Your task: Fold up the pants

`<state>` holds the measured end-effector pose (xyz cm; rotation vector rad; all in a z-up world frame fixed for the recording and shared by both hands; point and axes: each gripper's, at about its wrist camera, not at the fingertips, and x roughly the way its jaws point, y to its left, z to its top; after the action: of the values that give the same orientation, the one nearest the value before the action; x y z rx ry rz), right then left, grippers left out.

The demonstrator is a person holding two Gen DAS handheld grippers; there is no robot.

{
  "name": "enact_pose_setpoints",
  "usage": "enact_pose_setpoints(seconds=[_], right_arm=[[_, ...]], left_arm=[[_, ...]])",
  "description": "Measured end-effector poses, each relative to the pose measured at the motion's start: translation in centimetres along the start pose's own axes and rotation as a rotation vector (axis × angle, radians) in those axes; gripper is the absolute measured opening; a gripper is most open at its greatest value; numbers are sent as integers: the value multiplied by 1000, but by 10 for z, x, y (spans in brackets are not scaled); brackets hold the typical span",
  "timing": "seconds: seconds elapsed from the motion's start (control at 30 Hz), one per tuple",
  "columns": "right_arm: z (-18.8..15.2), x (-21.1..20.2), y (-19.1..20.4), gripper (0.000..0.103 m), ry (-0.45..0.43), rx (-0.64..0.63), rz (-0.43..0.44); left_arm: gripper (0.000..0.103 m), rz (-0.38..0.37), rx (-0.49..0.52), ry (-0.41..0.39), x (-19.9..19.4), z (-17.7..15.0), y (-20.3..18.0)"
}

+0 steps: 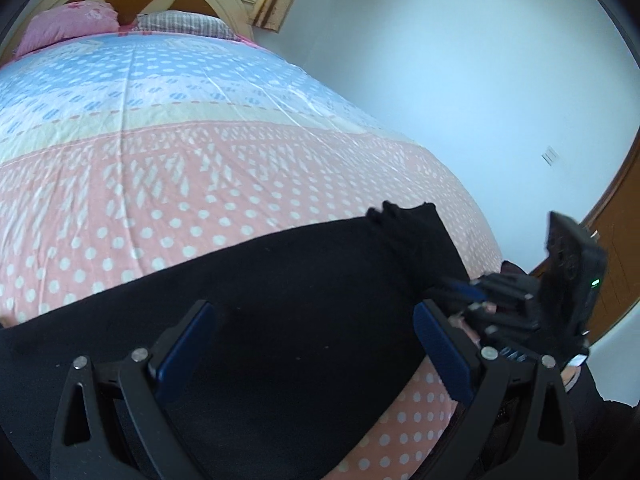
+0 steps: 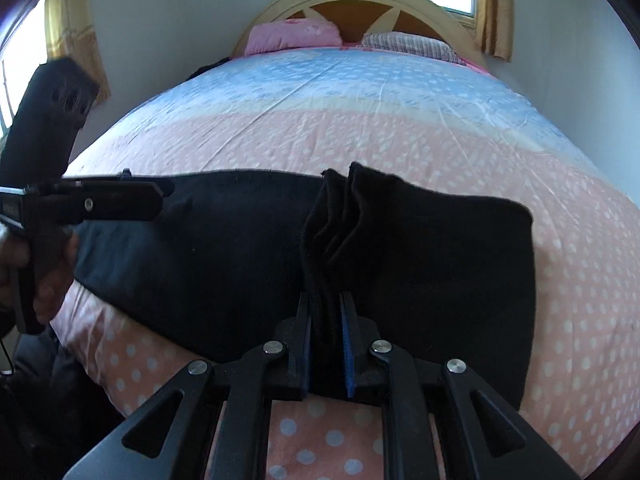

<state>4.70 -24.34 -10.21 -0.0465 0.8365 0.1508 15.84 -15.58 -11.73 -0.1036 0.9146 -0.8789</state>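
Your right claw [image 2: 326, 320] is clamped on a bunched fold of the black pants [image 2: 224, 248], which lie across the bed [image 2: 360, 128] at its foot end; carry it level over the flat half, left claw [image 1: 314, 344] spread apart above the cloth

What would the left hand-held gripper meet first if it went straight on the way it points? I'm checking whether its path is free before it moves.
Most likely the black fabric pants spread on the pink polka-dot bedsheet: the open left hand-held gripper tilts down over them with nothing between. Depth is unclear.
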Motion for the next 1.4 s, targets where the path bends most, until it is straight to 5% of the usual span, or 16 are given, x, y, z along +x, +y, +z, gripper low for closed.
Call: enact_pose_setpoints(seconds=[0.13, 0.37, 0.43, 0.67, 0.87, 0.9, 0.93, 1.4], right_arm=[[3, -23, -15, 33, -71, 23, 102], [-8, -39, -77, 34, -221, 287, 119], [-9, -40, -82, 34, -247, 324, 110], [-15, -42, -97, 34, -289, 406, 100], [-21, -46, -107, 37, -304, 450, 97], [-20, -46, -106, 38, -304, 445, 93], [-21, -47, -104, 38, -307, 438, 93], [-17, -55, -79, 38, -360, 316, 104]], left_arm=[[100, -51, 9, 28, 14, 4, -13], [88, -104, 35, 73, 49, 14, -42], [79, -103, 32, 97, 62, 17, -50], [72, -103, 52, 108, 84, 22, -73], [34, -53, 69, 115, 89, 22, -77], [18, -46, 66, 113, 90, 22, -76], [13, -55, 57, 111, 87, 23, -73], [12, -108, -21, 7, 12, 28, -54]])
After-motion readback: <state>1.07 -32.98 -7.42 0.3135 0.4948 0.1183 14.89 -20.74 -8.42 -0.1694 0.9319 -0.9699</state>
